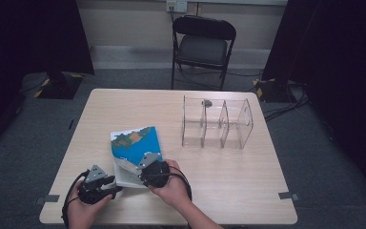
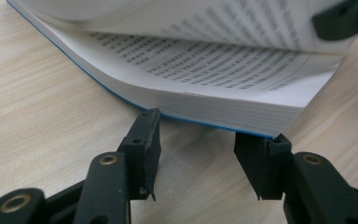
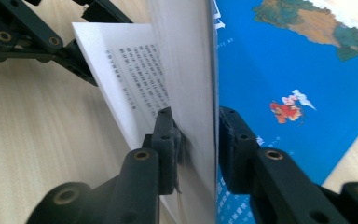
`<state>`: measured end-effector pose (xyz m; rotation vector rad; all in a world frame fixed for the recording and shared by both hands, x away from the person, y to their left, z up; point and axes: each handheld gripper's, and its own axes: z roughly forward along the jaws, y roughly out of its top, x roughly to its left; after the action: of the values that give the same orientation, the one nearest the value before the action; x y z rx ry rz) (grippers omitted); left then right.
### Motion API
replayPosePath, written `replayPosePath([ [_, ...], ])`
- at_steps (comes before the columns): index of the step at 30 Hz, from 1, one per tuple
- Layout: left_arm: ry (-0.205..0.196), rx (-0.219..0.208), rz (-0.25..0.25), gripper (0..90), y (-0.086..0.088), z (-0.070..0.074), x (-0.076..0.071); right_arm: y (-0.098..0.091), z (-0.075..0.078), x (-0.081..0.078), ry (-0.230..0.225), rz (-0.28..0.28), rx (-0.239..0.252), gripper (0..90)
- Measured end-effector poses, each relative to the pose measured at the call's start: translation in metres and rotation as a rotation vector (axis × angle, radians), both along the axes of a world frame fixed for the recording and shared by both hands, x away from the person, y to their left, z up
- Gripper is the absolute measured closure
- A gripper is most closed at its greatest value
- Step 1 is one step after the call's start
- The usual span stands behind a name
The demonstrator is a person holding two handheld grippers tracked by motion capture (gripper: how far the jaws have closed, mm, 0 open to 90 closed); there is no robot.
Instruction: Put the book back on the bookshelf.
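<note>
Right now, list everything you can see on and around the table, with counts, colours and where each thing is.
book: 1, blue picture cover, white printed pages, near middle of the table, front cover and a sheaf of pages lifted
divided box: 1, clear plastic, three compartments, right of the book
small dark object: 1, dark grey, at the box's far left compartment; too small to identify
table: 1, light wood top
folding chair: 1, black, beyond the table's far edge
left gripper: 1, black, at the book's near corner, jaws beside the lower page block
right gripper: 1, black, jaws either side of the lifted cover and pages
hands: 2, near edge of the table
</note>
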<state>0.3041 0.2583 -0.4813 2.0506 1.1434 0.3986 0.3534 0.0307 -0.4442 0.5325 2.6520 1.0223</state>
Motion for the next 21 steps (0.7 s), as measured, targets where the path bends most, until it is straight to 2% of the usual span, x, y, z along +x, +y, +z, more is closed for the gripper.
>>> replayPosePath([
  [1, -0.002, -0.018, -0.003, 50.9, 0.000, 0.001, 0.000, 0.000, -0.001, 0.000, 0.009, 0.002, 0.003, 66.6],
  [3, -0.007, -0.024, -0.003, 51.0, -0.001, 0.002, 0.000, 0.000, -0.003, 0.000, 0.018, 0.004, 0.005, 63.7],
  [5, 0.000, -0.007, -0.010, 51.0, -0.001, 0.004, 0.001, 0.000, -0.010, -0.002, 0.021, 0.029, 0.018, 57.9],
  [11, 0.011, 0.002, -0.017, 51.0, -0.001, 0.003, 0.001, -0.004, -0.013, -0.001, 0.021, 0.063, 0.048, 53.2],
  [13, 0.014, -0.007, -0.014, 51.1, -0.001, 0.003, 0.001, -0.005, -0.015, -0.001, 0.053, 0.095, 0.050, 39.6],
  [15, 0.020, -0.011, -0.014, 51.1, 0.000, 0.002, 0.002, -0.005, -0.016, -0.001, 0.068, 0.091, 0.060, 39.1],
  [18, 0.021, -0.008, -0.014, 51.2, 0.000, 0.002, 0.002, -0.005, -0.018, -0.004, 0.046, 0.092, 0.063, 35.8],
  [19, 0.024, -0.006, -0.013, 51.2, -0.001, 0.003, 0.002, -0.004, -0.021, -0.006, 0.010, 0.090, 0.053, 30.8],
  [21, 0.024, -0.004, -0.012, 51.2, -0.001, 0.004, 0.002, -0.003, -0.027, -0.008, -0.037, 0.091, 0.053, 26.3],
])
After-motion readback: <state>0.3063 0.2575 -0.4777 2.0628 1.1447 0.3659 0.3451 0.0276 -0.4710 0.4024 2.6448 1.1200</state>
